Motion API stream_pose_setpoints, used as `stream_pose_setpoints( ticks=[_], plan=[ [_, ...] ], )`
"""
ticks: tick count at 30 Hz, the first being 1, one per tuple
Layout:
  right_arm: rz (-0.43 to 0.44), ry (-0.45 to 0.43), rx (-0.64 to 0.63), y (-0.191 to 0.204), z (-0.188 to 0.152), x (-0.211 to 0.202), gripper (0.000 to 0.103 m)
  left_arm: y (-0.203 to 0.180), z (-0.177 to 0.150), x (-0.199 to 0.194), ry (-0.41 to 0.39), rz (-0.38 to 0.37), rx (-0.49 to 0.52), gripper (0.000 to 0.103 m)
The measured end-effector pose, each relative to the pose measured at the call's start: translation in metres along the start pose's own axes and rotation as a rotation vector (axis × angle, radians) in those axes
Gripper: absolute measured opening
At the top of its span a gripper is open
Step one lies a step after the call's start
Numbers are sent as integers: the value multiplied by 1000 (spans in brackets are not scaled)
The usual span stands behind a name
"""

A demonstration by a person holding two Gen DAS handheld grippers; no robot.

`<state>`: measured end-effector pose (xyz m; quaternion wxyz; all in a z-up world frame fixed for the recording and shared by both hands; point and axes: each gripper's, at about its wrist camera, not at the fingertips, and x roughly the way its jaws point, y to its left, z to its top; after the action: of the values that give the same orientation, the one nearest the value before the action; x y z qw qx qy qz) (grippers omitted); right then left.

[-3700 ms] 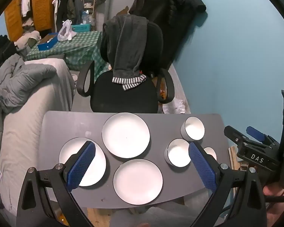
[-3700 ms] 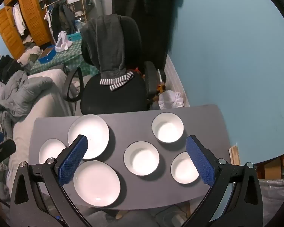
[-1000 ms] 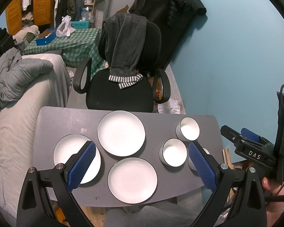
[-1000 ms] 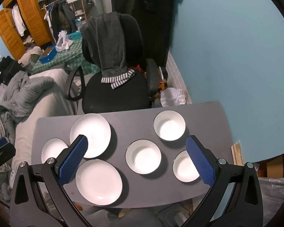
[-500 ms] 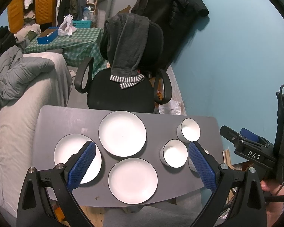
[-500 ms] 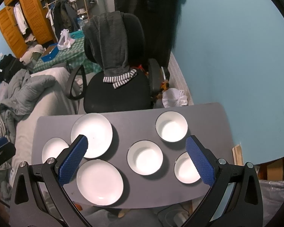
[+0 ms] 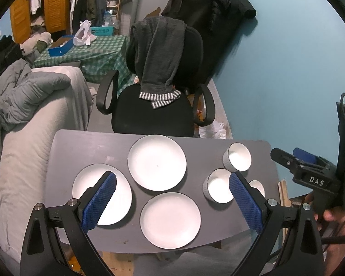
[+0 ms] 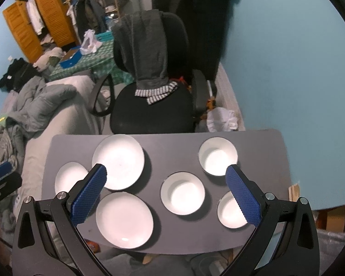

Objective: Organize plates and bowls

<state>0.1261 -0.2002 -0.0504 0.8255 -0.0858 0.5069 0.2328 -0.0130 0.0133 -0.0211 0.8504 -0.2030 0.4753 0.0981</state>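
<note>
We hold both tools high over the worktop (image 8: 179, 142), and nothing has been picked up yet: by our judgement this is the survey before the first grasp. The left gripper (image 7: 172, 203) has its fingers (image 7: 99, 203) spread wide and holding nothing; the right gripper (image 8: 165, 195) is the same, its blue pads parted and free of any dish.

Nearest us lies the near plate (image 8: 124, 220), flat and bare. Just beside it on the left side sits the small plate (image 8: 67, 177), partly behind a finger in both views. To the right, the near bowl (image 8: 230, 214) stands at the worktop's front corner, also half hidden by a finger. A little further in is the middle bowl (image 8: 182, 193), then the far bowl (image 8: 218, 156) and the large plate (image 8: 118, 162) along the back edge. All three bowls stand upright and look empty; the plates carry nothing. None of the pieces touch one another.

We judge the next move calls for lowering one tool to a rim and closing on it, so that plates can be stacked with plates and bowls nested with bowls. The thin plate edges lying flat will likely need a shallow, careful approach.

Beyond the worktop stands an office chair (image 8: 149, 112) with a grey garment (image 8: 147, 53) draped over its back.
</note>
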Motion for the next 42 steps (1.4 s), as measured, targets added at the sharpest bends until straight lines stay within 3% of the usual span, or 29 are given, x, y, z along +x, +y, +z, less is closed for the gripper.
stream_pose_setpoints(
  ticks=[10,21,34,42],
  plan=[
    [121,73,-133,21,-1,37,101,32,-11,17,31,13,-22,100],
    [241,218,-241,50,-30,105,101,63,-54,53,78,38,-63,100],
    [261,284,-322,66,-64,163,101,81,-99,106,157,29,-127,100],
    [255,371,-315,65,-93,198,101,81,-126,138,221,19,-151,100]
  ],
)
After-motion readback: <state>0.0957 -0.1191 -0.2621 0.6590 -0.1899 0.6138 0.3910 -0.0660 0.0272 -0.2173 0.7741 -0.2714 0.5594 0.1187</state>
